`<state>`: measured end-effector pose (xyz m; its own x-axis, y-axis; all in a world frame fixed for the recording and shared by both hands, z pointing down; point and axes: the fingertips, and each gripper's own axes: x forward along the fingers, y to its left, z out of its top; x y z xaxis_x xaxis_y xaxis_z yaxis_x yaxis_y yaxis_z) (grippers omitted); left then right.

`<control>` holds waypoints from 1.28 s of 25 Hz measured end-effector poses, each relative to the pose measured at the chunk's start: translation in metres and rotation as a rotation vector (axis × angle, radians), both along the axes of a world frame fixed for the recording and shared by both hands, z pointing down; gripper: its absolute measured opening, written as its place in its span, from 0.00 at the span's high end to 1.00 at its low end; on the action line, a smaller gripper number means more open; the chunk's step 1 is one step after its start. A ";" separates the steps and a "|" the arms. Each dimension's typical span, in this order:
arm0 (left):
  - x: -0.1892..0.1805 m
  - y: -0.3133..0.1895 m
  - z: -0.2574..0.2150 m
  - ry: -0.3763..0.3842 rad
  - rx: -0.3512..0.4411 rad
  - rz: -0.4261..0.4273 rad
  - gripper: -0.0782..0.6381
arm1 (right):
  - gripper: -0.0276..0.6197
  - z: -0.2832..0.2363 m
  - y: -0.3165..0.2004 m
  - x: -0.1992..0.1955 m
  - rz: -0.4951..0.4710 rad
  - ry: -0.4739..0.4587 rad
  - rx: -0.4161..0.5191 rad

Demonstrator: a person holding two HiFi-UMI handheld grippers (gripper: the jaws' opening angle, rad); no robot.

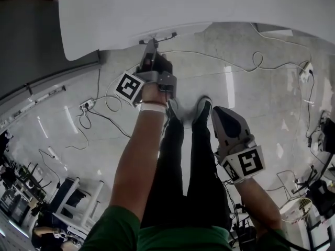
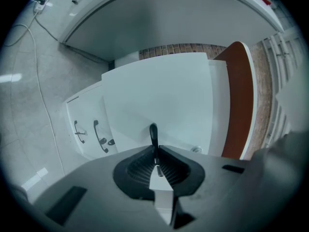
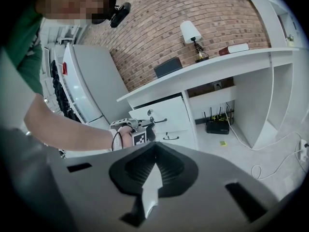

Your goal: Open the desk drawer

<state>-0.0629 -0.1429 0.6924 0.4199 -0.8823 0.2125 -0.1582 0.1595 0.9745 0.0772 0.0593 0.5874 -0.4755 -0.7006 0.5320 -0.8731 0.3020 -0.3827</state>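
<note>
Two grippers (image 2: 154,158) (image 3: 152,178), one desk (image 3: 227,64), one lamp (image 3: 190,33), one book (image 3: 234,49), apparently three drawer handles (image 2: 153,132) (image 2: 99,137) (image 2: 78,131).

The drawer (image 3: 161,114) is the top one of a white stack under the white table (image 3: 231,57). It has a flat white front, a small round lock (image 3: 149,112) and a slim dark bar handle (image 2: 153,133). It stands partly pulled out, with its front proud of the lower drawer (image 3: 171,138) and a dark gap above it. The handle is pinched between the jaws of the left gripper (image 2: 154,151).

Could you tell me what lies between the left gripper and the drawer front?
Only the black handle, which the left gripper is shut on, before the drawer front; the left gripper view shows it.
</note>
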 end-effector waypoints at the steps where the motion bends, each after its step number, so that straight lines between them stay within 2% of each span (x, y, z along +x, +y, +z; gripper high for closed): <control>1: 0.000 0.004 0.000 0.001 -0.001 0.000 0.85 | 0.96 0.000 0.001 0.000 -0.004 0.001 -0.001; 12: -0.003 0.053 0.004 0.025 -0.042 -0.017 0.86 | 0.96 -0.004 0.012 -0.013 -0.041 0.008 -0.003; 19: -0.003 0.086 0.004 0.024 -0.063 -0.017 0.86 | 0.96 -0.009 0.012 -0.002 -0.020 0.015 0.002; 24: -0.002 0.103 0.007 0.045 -0.086 -0.014 0.86 | 0.96 -0.009 0.010 -0.008 -0.026 0.015 -0.004; 32: -0.004 0.120 0.029 0.009 -0.136 0.015 0.86 | 0.96 -0.011 0.012 -0.026 -0.048 -0.013 -0.035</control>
